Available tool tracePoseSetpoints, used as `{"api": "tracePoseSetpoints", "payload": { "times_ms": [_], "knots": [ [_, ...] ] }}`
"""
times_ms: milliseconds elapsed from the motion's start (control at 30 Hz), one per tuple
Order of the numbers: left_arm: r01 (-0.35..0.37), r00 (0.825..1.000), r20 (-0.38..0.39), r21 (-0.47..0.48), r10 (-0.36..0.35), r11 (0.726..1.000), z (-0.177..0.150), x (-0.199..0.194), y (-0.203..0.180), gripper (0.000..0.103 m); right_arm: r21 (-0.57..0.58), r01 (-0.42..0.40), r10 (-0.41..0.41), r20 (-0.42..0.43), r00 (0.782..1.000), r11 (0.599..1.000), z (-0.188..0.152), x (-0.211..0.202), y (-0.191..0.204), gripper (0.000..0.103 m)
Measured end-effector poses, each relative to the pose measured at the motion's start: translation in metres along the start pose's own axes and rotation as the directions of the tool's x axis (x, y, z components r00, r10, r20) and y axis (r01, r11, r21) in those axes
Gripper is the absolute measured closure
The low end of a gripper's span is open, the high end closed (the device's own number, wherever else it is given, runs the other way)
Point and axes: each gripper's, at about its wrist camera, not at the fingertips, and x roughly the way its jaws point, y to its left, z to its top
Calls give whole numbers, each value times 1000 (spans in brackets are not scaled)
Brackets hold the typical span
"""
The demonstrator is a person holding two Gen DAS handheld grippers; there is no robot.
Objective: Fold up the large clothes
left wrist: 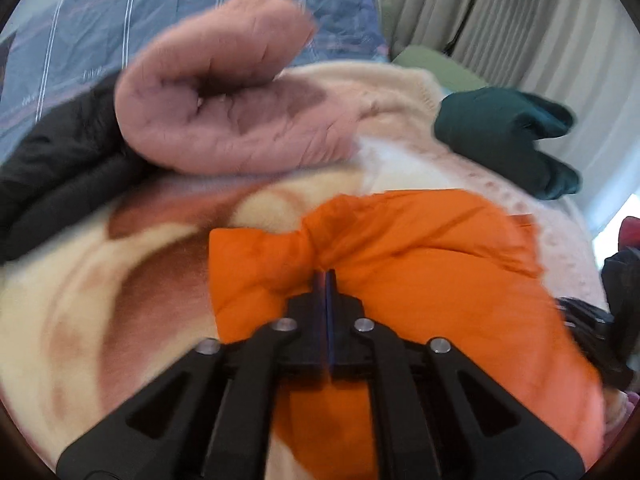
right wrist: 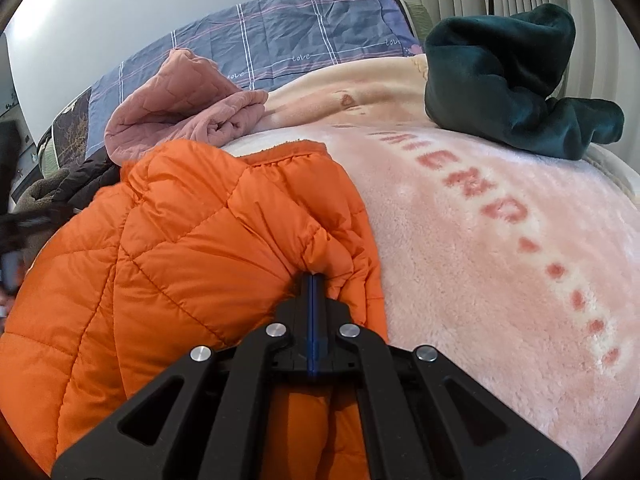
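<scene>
Left gripper [left wrist: 326, 276] and right gripper [right wrist: 314, 280] clamped on orange quilted jacket [right wrist: 180, 240], heaped on pink blanket [right wrist: 500, 280], teal garment [right wrist: 504, 84] at one o'clock. Risk: slick padding slipping free, fold collapsing.

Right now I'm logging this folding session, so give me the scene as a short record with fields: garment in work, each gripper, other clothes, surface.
garment in work: orange quilted jacket, bunched on the bed
right gripper: shut on a pinched fold of the orange quilted jacket
left gripper: jaws nearly together at the jacket's fabric; grip unclear, view blurred
other clothes: pink quilted garment beyond the jacket; dark green garment far right; black garment at left
surface: pink fleece blanket with lettering
</scene>
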Motion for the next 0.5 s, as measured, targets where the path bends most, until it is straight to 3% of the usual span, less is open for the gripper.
{"api": "tracePoseSetpoints", "payload": {
  "times_ms": [67,167,300,333,400,500],
  "knots": [
    [32,998,62,34,-34,999,-2,-28,-10,81,3,-5,5,0,1000,1000,0,0,-1,103],
    [124,986,107,44,-128,991,-10,-57,-23,79,4,-6,6,5,1000,1000,-1,-1,0,103],
    [261,964,43,66,-264,963,-49,-64,-51,75,8,-10,10,6,1000,1000,-1,-2,-1,103],
    [256,964,41,108,-261,961,-63,-66,-61,73,7,-11,11,6,1000,1000,-1,-2,-1,103],
    [158,984,47,213,-171,964,-87,-64,-76,73,1,-13,13,5,1000,1000,-1,-1,-1,103],
    [148,988,18,208,-155,967,-96,-41,-73,73,-12,6,-6,2,1000,1000,0,0,2,103]
  ]
}}
